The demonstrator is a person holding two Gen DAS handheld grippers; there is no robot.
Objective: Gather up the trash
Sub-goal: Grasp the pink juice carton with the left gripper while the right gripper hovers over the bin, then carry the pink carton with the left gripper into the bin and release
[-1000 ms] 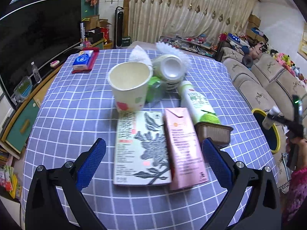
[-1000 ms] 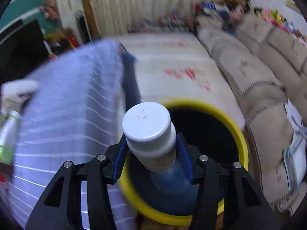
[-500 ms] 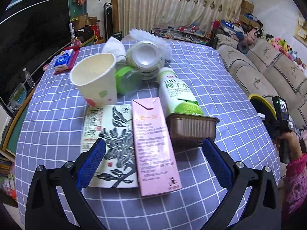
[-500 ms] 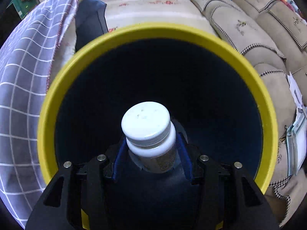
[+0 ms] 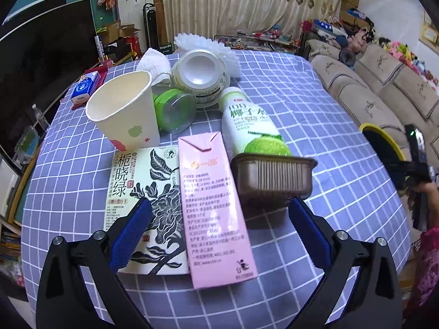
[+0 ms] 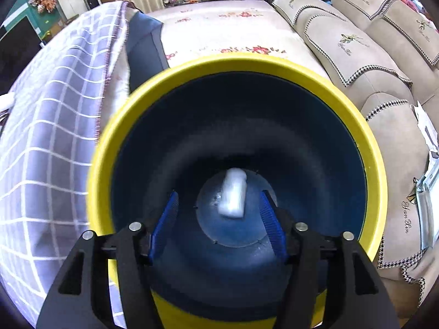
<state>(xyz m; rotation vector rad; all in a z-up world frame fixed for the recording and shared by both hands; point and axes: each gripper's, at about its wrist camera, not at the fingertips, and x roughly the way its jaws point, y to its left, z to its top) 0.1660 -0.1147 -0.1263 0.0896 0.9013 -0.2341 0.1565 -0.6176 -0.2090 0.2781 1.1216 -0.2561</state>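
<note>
While your right gripper (image 6: 219,213) points down into the yellow-rimmed bin (image 6: 376,164), its jaws are opening and its blue pads touch nothing. Between them in the right wrist view, low and centre in the frame, a blurred white bottle (image 6: 233,193) shows against the dark blue bin floor, clear of both pads. A purple checked tablecloth (image 6: 49,137) hangs at the left of that frame, and a beige sofa (image 6: 370,54) fills the upper right. Your left gripper (image 5: 219,233) stands wide open over the table, gripping nothing. In the left wrist view, a pink carton (image 5: 214,205) lies flat between its pads, at lower centre. Touching the carton's left side lies a flat tea box (image 5: 142,192). A brown plastic tray (image 5: 271,179) sits just right of the carton, with a white-and-green drink bottle (image 5: 247,123) lying behind it. A paper cup (image 5: 126,115) stands at upper left of the group.
</note>
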